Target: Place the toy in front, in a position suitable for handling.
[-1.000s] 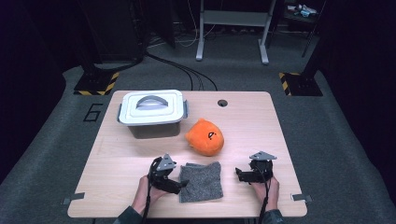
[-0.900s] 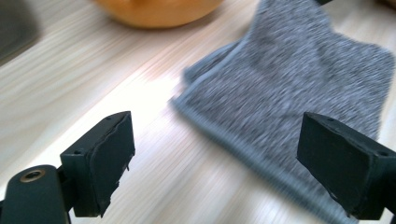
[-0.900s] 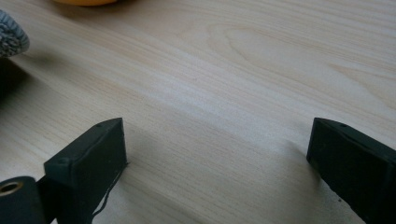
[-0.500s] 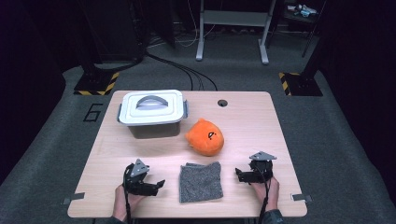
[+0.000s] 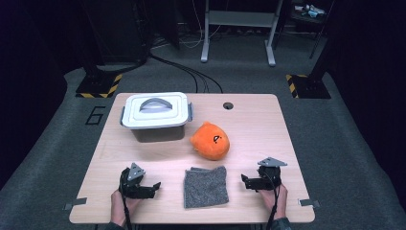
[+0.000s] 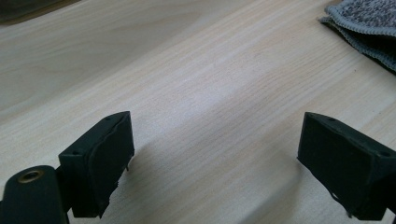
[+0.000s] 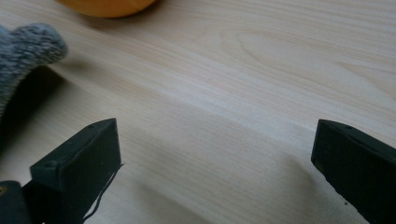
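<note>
Since a second ago the left gripper (image 5: 154,185) has drawn back from the left edge of the grey cloth (image 5: 206,186), where it then touched, and now rests on bare table (image 5: 268,129) near the cloth's left side, a little farther left than half a second ago. Its jaws stand wide apart with nothing between them; the left gripper view shows only wood grain in the gap and the cloth's folded corner (image 6: 369,28) at upper right. The right gripper (image 5: 244,180) has stayed where it was, just right of the cloth, jaws likewise spread and empty. The cloth lies flat, folded, between the two grippers at the near edge. The orange plush toy (image 5: 210,140) and the lidded white box (image 5: 155,115) sit unmoved behind it.
</note>
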Demonstrator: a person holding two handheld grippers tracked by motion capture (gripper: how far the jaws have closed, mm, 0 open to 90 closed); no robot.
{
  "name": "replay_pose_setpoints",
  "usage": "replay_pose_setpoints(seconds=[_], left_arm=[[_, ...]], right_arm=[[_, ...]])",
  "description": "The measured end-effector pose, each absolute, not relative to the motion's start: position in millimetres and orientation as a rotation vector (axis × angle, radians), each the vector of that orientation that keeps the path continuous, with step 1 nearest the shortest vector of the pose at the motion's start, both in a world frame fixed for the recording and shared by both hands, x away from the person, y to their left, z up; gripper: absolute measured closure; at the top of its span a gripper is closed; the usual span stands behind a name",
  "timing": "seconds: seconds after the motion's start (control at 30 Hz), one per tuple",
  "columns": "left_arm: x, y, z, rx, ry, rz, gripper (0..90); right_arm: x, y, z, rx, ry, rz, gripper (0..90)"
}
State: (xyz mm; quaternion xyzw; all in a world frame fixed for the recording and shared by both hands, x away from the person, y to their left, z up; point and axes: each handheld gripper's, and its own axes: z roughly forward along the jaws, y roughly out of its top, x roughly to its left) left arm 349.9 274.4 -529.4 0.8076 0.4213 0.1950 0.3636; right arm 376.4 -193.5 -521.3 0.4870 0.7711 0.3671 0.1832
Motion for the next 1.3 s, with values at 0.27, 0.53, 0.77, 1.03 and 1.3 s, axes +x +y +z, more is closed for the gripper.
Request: replay_pose_setpoints(seconds=[0.27, 0.53, 0.77, 1.03, 1.3], left_arm=[[352, 275, -530, 2.106, 1.095, 0.486, 10.3], [353, 275, -530, 2.105, 1.095, 0.493, 10.3], [352, 274, -530, 2.104, 1.099, 0.494, 10.4], [352, 274, -530, 2.103, 1.1, 0.491, 10.4], [352, 274, -531, 2.099, 1.105, 0.486, 10.4]], right_arm=[[362, -177, -506, 1.285, 2.22, 1.048, 0.0], [349, -153, -492, 1.192, 2.27, 1.087, 0.0], [342, -122, -484, 1.085, 2.35, 1.114, 0.0], [340, -91, -487, 0.976, 2.456, 1.114, 0.0], [344, -67, -494, 0.913, 2.506, 1.087, 0.0]])
